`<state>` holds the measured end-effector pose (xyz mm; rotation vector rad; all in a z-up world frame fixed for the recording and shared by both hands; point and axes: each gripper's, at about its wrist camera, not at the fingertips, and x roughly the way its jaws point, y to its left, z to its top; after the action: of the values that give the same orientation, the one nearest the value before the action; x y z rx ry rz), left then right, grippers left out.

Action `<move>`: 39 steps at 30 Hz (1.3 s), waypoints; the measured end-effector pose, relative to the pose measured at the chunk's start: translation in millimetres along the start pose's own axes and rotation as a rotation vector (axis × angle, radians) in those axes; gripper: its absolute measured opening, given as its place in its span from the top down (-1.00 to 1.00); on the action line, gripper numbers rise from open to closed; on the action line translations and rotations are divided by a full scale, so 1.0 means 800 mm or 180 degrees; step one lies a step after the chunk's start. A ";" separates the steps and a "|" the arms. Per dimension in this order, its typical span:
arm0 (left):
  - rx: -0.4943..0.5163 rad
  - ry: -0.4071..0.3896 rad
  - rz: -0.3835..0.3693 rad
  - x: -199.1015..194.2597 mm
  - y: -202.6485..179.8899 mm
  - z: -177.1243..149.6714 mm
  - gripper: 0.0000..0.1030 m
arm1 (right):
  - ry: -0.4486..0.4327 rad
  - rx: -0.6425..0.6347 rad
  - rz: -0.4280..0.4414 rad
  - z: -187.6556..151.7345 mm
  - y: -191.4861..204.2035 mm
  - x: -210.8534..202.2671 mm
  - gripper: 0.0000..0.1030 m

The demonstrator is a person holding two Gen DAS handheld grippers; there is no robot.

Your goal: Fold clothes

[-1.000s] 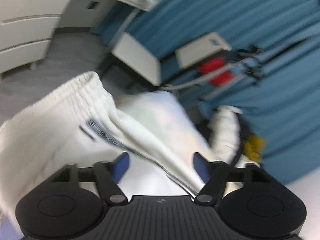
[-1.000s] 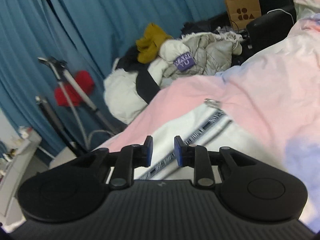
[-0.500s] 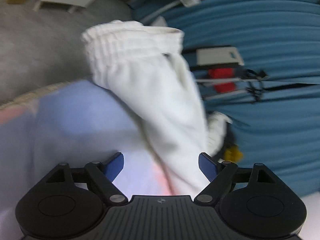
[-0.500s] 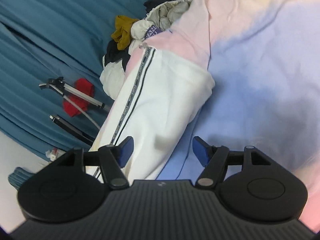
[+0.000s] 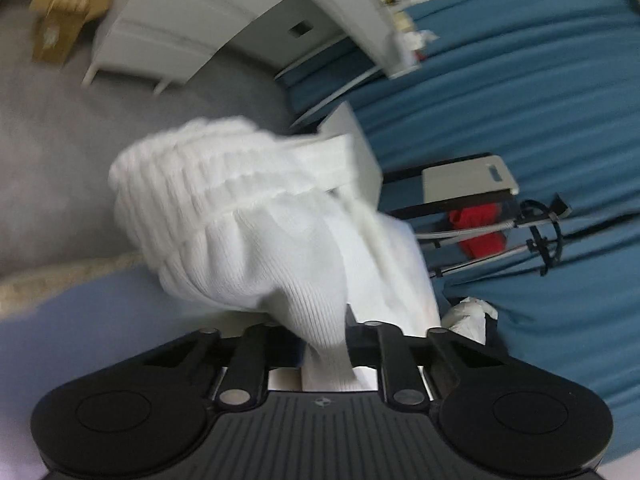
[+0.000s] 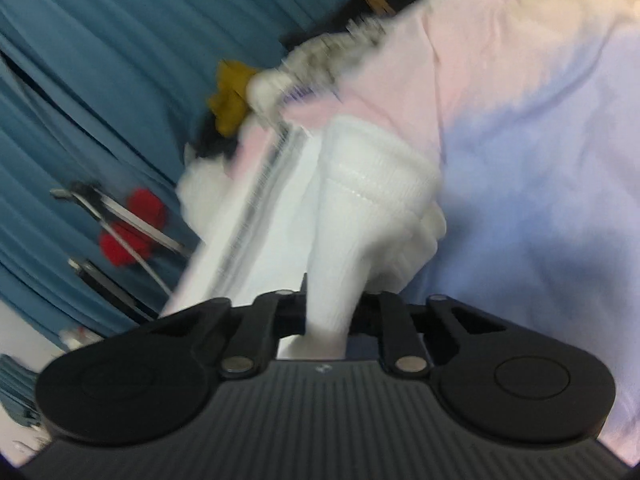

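Note:
The garment is a pair of white knit trousers with a ribbed elastic waistband (image 5: 224, 184) and a dark side stripe (image 6: 256, 184). My left gripper (image 5: 324, 340) is shut on a bunch of the white cloth near the waistband, which rises in front of it. My right gripper (image 6: 330, 312) is shut on a ribbed cuff or band end (image 6: 372, 196) of the same trousers, lifted over the bed. The fingertips of both grippers are hidden by cloth.
The bed sheet (image 6: 540, 152) is pink and lilac. A heap of other clothes (image 6: 280, 80) lies at the bed's far edge. Blue curtains (image 5: 540, 120), a white drawer unit (image 5: 180, 40), grey floor (image 5: 60, 152) and a red-handled stand (image 5: 480, 228) surround the bed.
Both grippers were open half a second ago and have now shut on the white trousers. The cloth is bunched and lifted in both views.

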<state>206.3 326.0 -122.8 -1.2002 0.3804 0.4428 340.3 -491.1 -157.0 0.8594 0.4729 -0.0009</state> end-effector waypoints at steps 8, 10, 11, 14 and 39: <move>0.0104 -0.0024 -0.0166 -0.087 -0.021 0.009 0.77 | -0.0075 0.0234 -0.0031 0.008 -0.008 -0.074 0.76; 0.0137 0.0033 -0.0168 -0.123 -0.012 0.010 0.77 | -0.0041 0.0345 -0.0064 0.009 -0.023 -0.096 0.77; 0.0165 0.0073 -0.0162 -0.141 -0.007 0.010 0.77 | -0.0019 0.0388 -0.0085 0.008 -0.032 -0.108 0.77; 0.0226 0.0180 -0.0138 -0.193 0.011 0.005 0.77 | 0.0008 0.0541 -0.0088 0.000 -0.053 -0.150 0.78; 0.1013 0.0417 0.0652 -0.323 0.083 -0.060 -0.02 | 0.0111 0.1095 -0.0102 -0.017 -0.143 -0.186 0.79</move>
<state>-51.3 267.6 -60.8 -0.8856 0.6653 0.4613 180.1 -584.6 -188.5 1.1905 0.5278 -0.0993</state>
